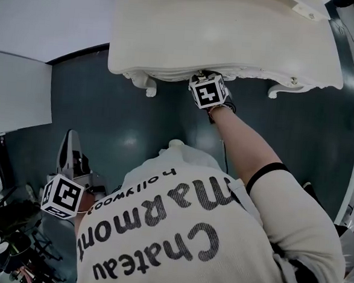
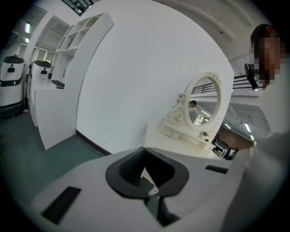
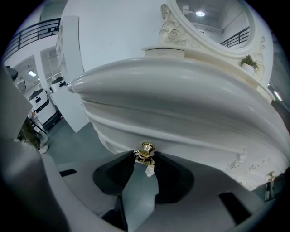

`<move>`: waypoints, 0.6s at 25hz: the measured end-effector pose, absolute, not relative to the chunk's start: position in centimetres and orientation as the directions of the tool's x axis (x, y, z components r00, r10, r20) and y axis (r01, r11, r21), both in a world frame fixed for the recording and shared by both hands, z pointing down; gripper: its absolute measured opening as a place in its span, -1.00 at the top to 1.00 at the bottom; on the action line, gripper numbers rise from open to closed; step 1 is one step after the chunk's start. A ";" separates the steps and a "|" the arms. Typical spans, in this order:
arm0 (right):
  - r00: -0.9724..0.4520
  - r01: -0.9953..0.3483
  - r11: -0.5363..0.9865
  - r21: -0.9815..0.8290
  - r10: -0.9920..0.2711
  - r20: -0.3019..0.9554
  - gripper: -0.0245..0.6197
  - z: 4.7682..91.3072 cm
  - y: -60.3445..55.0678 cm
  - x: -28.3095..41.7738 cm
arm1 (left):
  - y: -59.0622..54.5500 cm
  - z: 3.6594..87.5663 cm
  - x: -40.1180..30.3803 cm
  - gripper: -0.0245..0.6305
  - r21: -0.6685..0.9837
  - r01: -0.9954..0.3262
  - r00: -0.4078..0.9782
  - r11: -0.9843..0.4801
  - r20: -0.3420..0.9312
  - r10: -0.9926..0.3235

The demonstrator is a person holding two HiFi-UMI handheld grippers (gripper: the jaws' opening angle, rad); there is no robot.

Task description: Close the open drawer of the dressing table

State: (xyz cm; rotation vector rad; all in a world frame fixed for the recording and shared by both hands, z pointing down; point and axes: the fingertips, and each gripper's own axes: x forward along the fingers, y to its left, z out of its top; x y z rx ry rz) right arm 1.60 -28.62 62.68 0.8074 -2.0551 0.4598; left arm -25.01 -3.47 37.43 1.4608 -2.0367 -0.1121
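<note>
The white dressing table (image 1: pixel 232 39) stands ahead of me, seen from above in the head view. In the right gripper view its curved drawer front (image 3: pixel 181 136) fills the frame below the top (image 3: pixel 181 90). A small brass knob (image 3: pixel 146 152) sticks out of that front. My right gripper (image 3: pixel 145 156) has its black pads against both sides of the knob, shut on it. From the head view, this gripper (image 1: pixel 202 78) reaches under the table's front edge, and no drawer shows past that edge. My left gripper (image 1: pixel 72 138) hangs low at my left, shut (image 2: pixel 145 156) with nothing in it.
An oval mirror (image 2: pixel 204 106) in a carved white frame stands on the table top, against a white wall. White shelving (image 2: pixel 68 68) stands at the far left. The floor (image 1: pixel 136 123) is dark green. Dark equipment (image 1: pixel 13 235) clutters the floor at my lower left.
</note>
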 end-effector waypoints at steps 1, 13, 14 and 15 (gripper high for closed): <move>-0.423 -0.692 0.721 -0.025 -0.377 0.824 0.44 62.7 -28.7 1.6 | -3.7 37.4 -25.1 0.90 0.412 -0.827 -0.191 0.382 0.432 -0.882; -0.416 -0.724 0.689 -0.045 -0.383 0.825 0.44 62.4 -29.5 1.4 | -3.2 37.3 -25.8 0.90 0.418 -0.829 -0.186 0.372 0.421 -0.888; -0.411 -0.733 0.678 -0.053 -0.380 0.828 0.44 62.4 -29.6 1.4 | -3.2 37.3 -25.9 0.90 0.421 -0.829 -0.182 0.369 0.421 -0.888; -0.402 -0.746 0.663 -0.063 -0.373 0.836 0.43 62.5 -29.6 1.4 | -3.3 37.3 -25.9 0.90 0.423 -0.830 -0.176 0.364 0.420 -0.890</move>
